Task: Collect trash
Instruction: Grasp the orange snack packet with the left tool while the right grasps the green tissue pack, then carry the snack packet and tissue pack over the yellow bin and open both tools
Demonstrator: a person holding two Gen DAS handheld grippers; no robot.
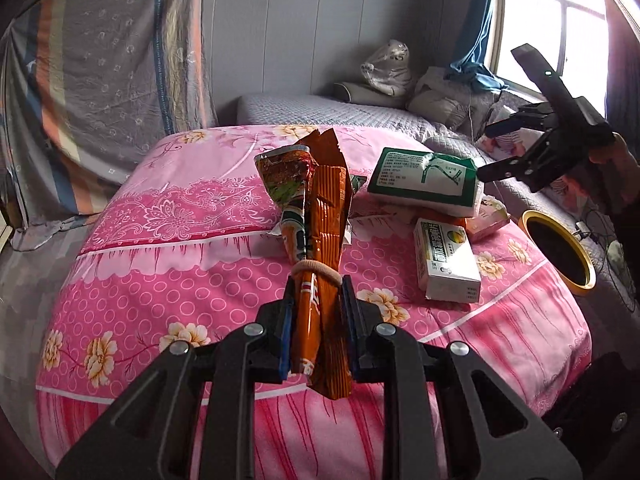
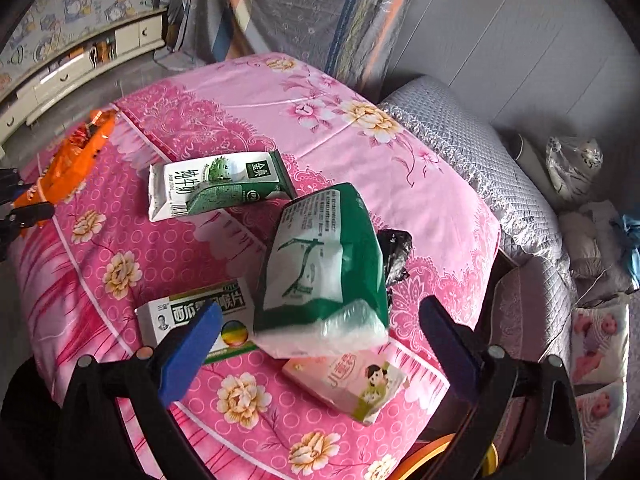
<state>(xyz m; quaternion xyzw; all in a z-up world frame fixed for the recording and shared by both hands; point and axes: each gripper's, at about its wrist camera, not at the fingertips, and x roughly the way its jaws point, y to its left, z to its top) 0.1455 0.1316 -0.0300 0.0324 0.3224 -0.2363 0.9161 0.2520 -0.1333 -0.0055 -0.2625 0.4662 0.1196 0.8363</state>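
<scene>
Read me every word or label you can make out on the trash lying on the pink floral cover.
"金典" and "纯牛奶": green and white milk carton.
"三金", "西瓜…喉片", partly hidden: white and green medicine box.
Fine print, too small: green and white plastic tissue pack.
Pink logo, blurred: pink and green small box.

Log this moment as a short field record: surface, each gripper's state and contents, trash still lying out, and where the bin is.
surface: pink floral cloth
left gripper: shut on orange snack wrappers, raised above the cloth
right gripper: open, empty, above the green tissue pack
trash still lying: milk carton, medicine box, pink box, black bag scrap
bin: yellow-rimmed bin beside the cloth's edge
</scene>
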